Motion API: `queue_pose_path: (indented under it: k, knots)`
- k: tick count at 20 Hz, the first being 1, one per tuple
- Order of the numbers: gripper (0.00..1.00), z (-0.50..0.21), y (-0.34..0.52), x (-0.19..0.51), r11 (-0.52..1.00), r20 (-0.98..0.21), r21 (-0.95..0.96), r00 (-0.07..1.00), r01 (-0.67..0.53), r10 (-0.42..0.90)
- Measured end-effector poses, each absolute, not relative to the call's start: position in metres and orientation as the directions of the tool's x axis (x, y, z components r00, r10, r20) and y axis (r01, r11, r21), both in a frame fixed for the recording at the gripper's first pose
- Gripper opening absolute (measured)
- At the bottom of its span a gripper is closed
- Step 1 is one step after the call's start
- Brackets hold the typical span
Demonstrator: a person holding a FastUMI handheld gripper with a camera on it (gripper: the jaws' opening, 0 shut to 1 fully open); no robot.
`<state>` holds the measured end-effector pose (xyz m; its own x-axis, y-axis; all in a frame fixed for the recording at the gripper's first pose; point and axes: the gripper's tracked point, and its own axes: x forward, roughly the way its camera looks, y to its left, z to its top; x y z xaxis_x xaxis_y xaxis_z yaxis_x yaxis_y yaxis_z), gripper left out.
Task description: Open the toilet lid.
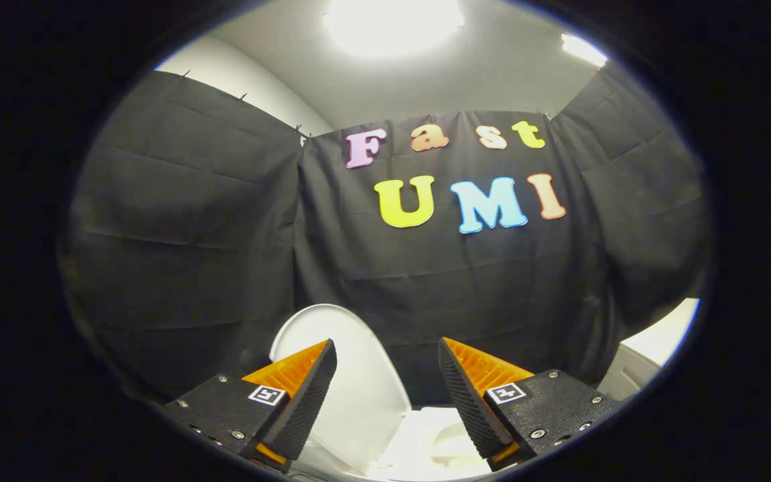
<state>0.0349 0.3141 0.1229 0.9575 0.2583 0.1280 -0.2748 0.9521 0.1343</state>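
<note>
The white toilet lid (352, 375) stands raised, nearly upright, leaning back toward the black cloth wall. It rises behind my left finger and partly fills the gap between the fingers. Below it, low between the fingers, part of the white toilet seat and bowl (436, 442) shows. My gripper (385, 361) is open, with a wide gap between the fingertips and nothing held. The left finger (305, 395) stands in front of the lid's lower left part and hides it; whether it touches the lid I cannot tell.
Black cloth walls close in the booth behind and to both sides of the toilet. A pale object (633, 381) stands beyond the right finger, against the right-hand wall. Bright ceiling lights (392, 23) shine overhead.
</note>
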Motion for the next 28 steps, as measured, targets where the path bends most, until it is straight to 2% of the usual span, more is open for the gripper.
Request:
queue_pose_path:
  k: [10,16,28]
  knots:
    - [0.93,0.142,0.165,0.029,0.995,0.163,0.030,0.982,-0.100,0.094]
    - [0.94,0.113,0.109,0.027,0.997,0.140,-0.067,0.989,-0.045,0.054]
    - [0.95,0.037,0.048,0.007,1.000,0.106,0.026,0.994,0.011,-0.014]
